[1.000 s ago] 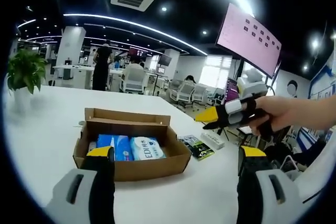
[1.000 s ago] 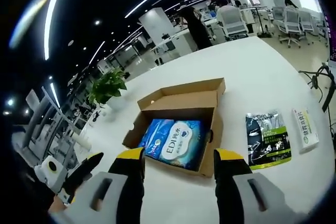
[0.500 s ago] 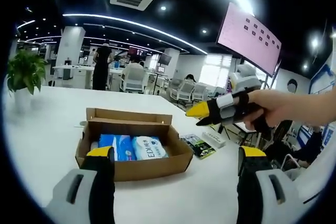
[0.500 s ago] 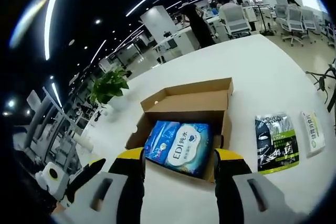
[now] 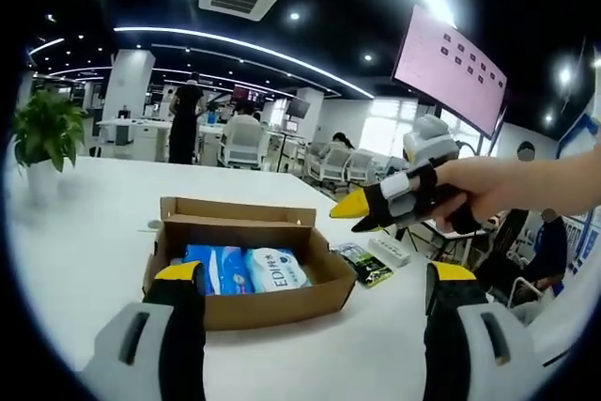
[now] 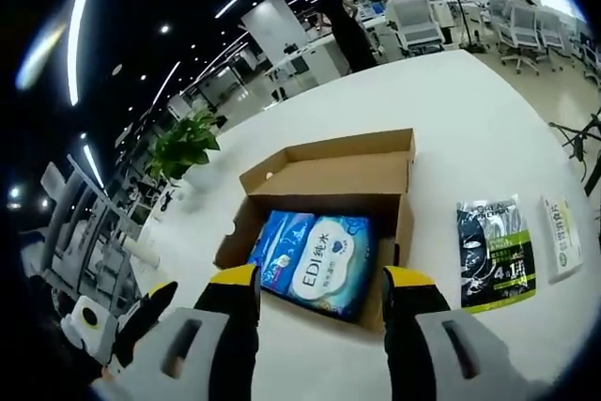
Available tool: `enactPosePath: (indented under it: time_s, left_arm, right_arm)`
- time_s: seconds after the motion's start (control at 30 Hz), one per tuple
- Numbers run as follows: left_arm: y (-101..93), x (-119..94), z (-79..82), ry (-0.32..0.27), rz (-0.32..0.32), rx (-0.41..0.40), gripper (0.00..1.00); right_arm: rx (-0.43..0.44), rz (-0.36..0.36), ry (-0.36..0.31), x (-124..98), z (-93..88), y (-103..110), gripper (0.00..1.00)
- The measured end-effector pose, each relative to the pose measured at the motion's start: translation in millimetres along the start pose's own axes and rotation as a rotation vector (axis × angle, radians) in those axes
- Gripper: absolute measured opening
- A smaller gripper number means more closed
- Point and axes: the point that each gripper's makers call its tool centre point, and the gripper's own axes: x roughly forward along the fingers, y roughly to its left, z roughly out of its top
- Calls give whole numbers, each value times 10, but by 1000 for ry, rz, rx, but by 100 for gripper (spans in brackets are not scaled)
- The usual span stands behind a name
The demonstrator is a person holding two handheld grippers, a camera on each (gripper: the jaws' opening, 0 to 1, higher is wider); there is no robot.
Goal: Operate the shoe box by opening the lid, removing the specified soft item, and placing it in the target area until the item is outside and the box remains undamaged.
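Plain brown cardboard box (image 6: 324, 176) on a white table (image 6: 470, 110). Inside, a blue and white wipes pack (image 6: 329, 260) with dark blue lettering. At three o'clock of the box, a black and green packet (image 6: 495, 251) and a white and green one (image 6: 562, 237). Grey grippers with yellow-tipped black jaws. Green potted plant (image 5: 42, 129).

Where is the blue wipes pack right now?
The blue wipes pack lies inside the open shoe box on the white table, just ahead of the right gripper, whose jaws are open.
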Motion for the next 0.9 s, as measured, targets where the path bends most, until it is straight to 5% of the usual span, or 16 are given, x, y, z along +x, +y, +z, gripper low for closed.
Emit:
enactPosePath:
  time_s: [0.9]
  left_arm:
    - [30, -27, -70, 16, 10, 9, 98]
  right_arm:
    - [44, -39, 106, 399, 22, 75, 50]
